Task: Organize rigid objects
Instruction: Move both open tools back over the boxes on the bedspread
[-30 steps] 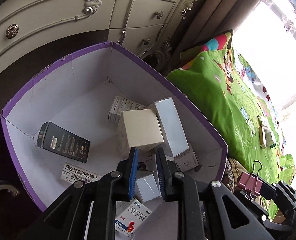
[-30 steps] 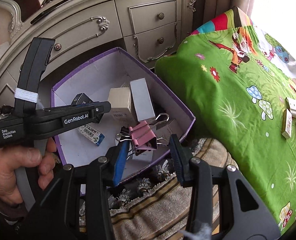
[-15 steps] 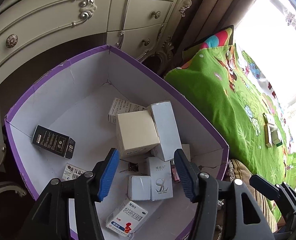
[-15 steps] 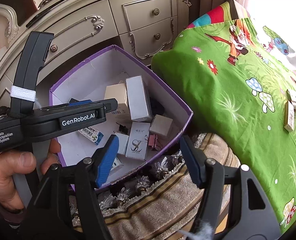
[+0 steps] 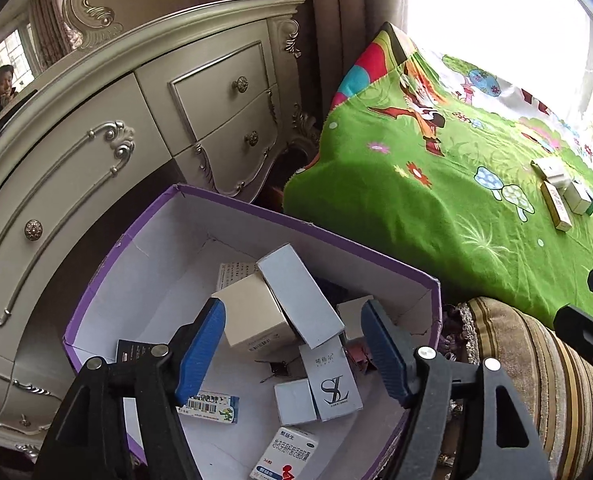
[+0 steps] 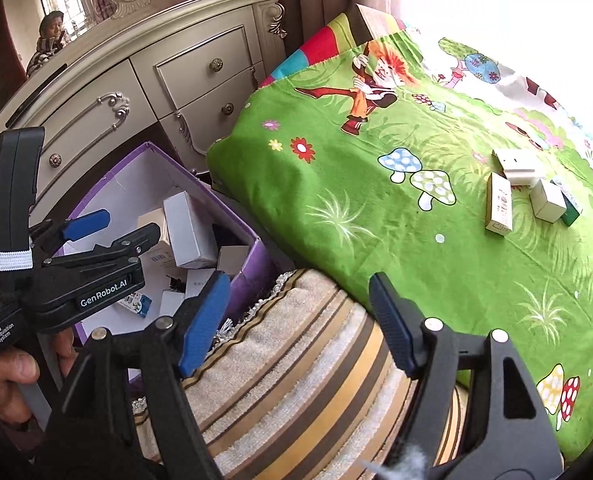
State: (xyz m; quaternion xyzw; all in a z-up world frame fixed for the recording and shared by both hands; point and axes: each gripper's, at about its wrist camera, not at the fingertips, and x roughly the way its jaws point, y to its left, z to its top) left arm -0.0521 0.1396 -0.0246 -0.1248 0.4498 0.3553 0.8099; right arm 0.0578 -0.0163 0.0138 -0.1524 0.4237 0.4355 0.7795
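Jaws of the left gripper (image 5: 292, 350) and right gripper (image 6: 300, 322) have just been opening (nothing between them); small boxes (image 5: 252, 316) fill the purple box (image 5: 336, 236).

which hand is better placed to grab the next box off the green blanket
Probably the right. The right gripper is open and empty, over the striped cushion, facing the small boxes on the green blanket. The left gripper, also open and empty, hangs over the purple box.
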